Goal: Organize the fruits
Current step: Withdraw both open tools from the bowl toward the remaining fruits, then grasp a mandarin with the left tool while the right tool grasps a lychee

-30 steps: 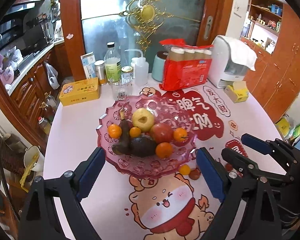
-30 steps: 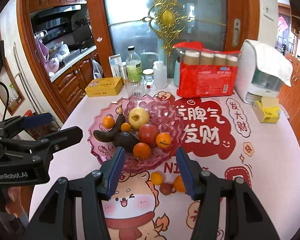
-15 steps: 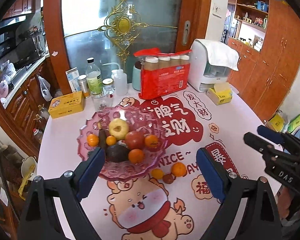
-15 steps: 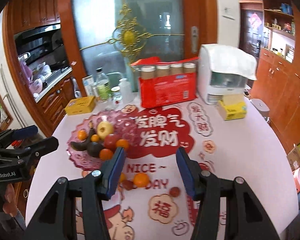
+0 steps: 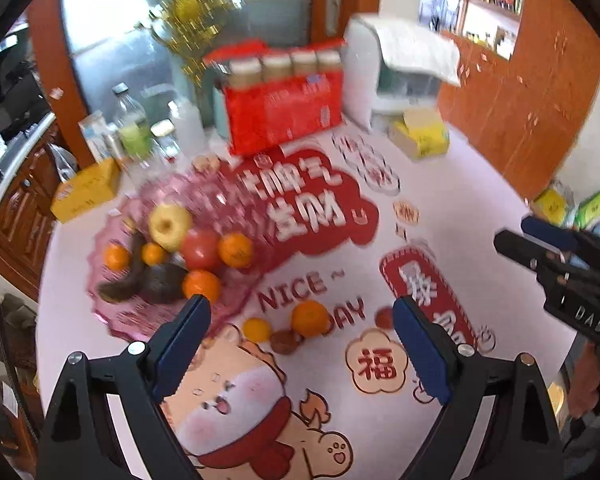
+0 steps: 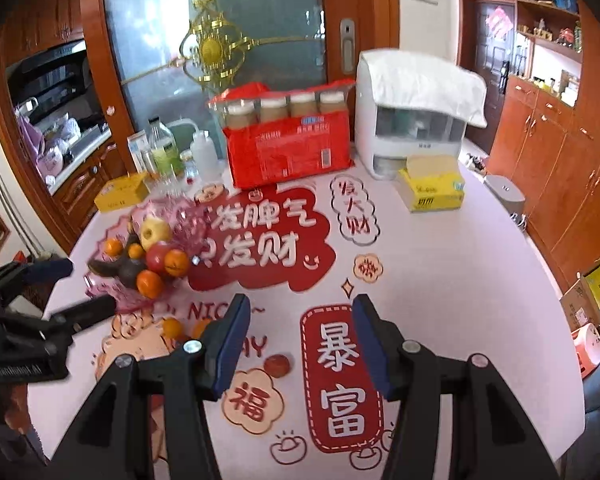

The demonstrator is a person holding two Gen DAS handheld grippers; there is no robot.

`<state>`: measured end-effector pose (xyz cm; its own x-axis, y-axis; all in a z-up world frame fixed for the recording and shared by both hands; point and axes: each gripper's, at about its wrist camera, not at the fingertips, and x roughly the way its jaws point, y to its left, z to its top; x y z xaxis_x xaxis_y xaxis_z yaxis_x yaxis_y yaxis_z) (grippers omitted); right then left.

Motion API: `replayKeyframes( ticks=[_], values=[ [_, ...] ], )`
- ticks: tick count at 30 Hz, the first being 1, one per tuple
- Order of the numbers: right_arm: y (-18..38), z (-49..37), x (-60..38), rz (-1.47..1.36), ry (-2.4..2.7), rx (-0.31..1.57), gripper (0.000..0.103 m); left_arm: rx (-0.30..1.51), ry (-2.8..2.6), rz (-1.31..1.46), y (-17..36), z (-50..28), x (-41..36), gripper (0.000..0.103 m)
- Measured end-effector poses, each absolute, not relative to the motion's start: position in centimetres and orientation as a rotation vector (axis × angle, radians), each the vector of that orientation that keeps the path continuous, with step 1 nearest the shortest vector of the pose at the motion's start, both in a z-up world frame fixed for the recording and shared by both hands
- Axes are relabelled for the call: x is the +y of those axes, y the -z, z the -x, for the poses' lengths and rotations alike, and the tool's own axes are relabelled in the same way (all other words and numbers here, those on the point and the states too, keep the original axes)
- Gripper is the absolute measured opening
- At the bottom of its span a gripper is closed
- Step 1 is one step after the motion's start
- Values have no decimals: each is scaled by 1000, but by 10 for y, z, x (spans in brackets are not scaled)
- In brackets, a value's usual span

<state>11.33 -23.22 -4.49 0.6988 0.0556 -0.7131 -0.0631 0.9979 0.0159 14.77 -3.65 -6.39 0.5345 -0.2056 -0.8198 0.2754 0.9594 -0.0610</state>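
A pink glass bowl at the table's left holds a yellow apple, a red apple, several oranges, an avocado and a dark banana. On the printed tablecloth just right of it lie a small orange, a bigger orange, a brown fruit and a small red fruit. My left gripper hovers open over these loose fruits, holding nothing. My right gripper is open and empty above the cloth, right of the small red fruit. Its left finger partly hides the oranges.
At the back stand a red pack of bottles, a white appliance under a cloth, a yellow tissue box, a yellow carton and several bottles. Wooden cabinets line the right side past the table edge.
Both grippers have swung right, away from the bowl. The loose fruits now sit between the left gripper's fingers in its view. Neither jaw has changed its width.
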Motion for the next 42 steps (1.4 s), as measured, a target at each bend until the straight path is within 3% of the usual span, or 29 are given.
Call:
replayKeyframes(
  ticks=[9,16,24,30,36,42],
  values=[
    [129,-132,-228,122,-185,928,54,1077,294,-87,150,-165,-58,88],
    [190,-145,-216,159,-274,1048,54,1122,272,-57,177,-184,-57,81],
    [212,-164,-209,156,-323,1071,53,1154,272,-100,197,-200,-74,73],
    [220,-172,-208,108,-399,1098,31,1172,272,-113,206,-209,-77,67],
    [219,-179,-219,58,-380,1107,31,1199,274,-109,218,-216,-77,56],
    [218,-183,-239,-10,-349,1114,30,1220,274,-124,228,-219,-78,53]
  ],
)
